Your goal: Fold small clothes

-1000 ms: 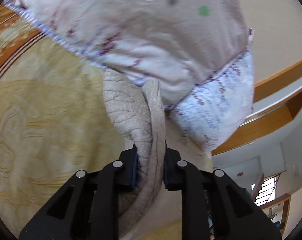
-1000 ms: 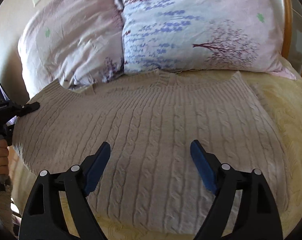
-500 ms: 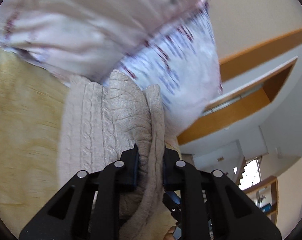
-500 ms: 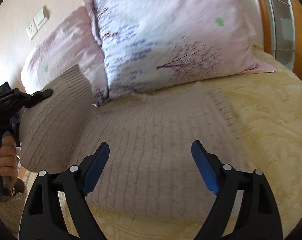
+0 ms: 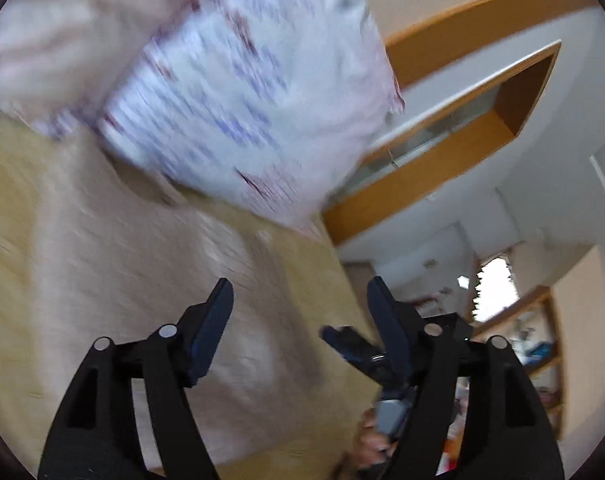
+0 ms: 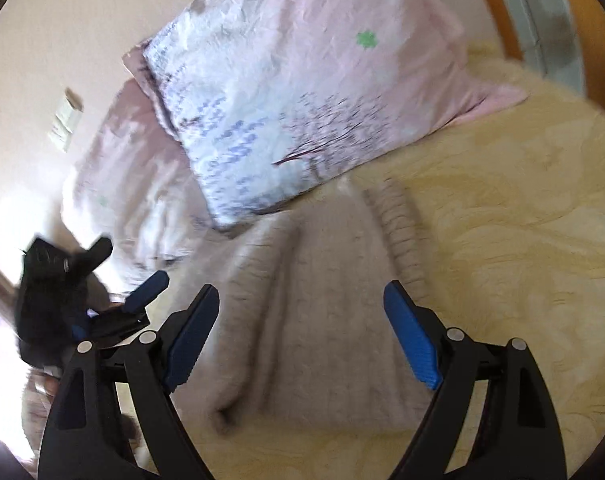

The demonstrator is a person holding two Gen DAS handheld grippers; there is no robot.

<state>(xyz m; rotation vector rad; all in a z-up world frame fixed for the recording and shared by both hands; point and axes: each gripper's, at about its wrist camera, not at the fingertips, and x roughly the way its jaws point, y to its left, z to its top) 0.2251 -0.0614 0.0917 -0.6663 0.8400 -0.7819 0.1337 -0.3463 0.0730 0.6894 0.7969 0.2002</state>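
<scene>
Just now the left tool (image 5: 298, 304), which pinched a bunched edge of the beige knit sweater (image 6: 302, 312) a moment ago, is opening with nothing between its jaws, the right tool (image 6: 302, 328) hovers wide open and empty, and the sweater lies partly folded on the bed (image 6: 522, 240) below the pillows (image 6: 302, 100).

The sweater (image 6: 314, 320) is beige cable-knit wool-like cloth, thick and ribbed at its right edge. It lies on a yellow bedspread (image 6: 522, 240) of matt, embossed cloth. The far pillow (image 6: 302, 92) has thin, creased printed cotton. Far right, the headboard (image 5: 434, 184) is smooth, varnished wood. Both grippers' fingers (image 6: 412, 336) carry ridged blue pads on matt black plastic.
</scene>
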